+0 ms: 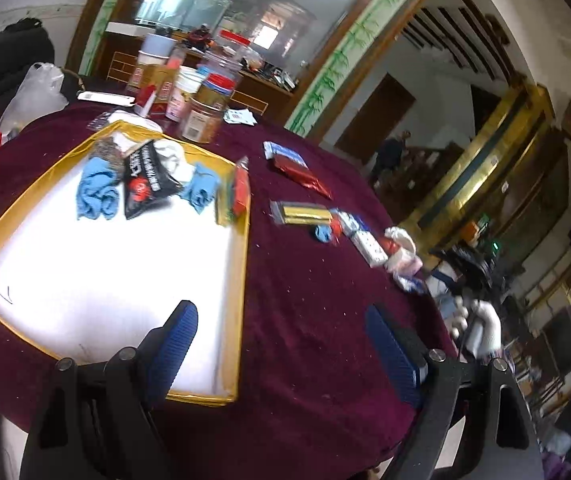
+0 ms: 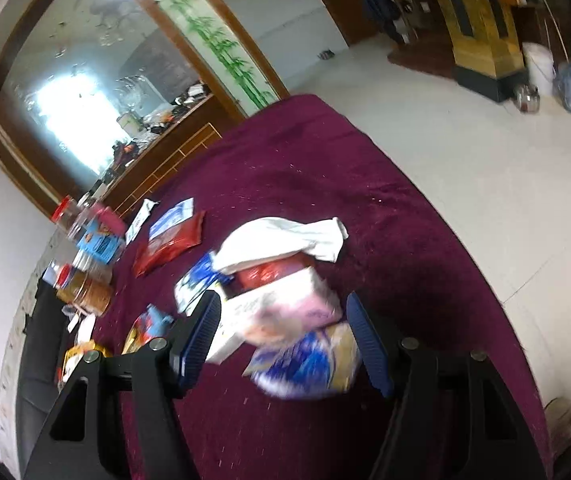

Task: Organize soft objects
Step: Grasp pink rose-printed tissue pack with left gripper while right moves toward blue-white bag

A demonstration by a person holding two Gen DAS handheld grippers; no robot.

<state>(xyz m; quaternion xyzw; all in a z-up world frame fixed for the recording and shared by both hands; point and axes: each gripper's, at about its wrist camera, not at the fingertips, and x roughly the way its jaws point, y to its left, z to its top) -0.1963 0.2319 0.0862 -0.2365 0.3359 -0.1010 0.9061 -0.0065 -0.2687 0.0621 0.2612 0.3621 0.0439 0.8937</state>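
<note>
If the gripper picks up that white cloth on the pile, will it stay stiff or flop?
Probably flop: the white cloth lies draped and creased over the packets. It looks thin, so likely light. The right gripper is open, nothing held.

- A dark maroon velvet tablecloth (image 2: 325,168) covered the table.
- A large wood-framed mirror (image 2: 97,92) with painted green bamboo hung on the white wall.
- Pale tiled floor (image 2: 465,152) lay beyond.
- A gold-clad pillar (image 2: 481,32) stood nearby.
</note>
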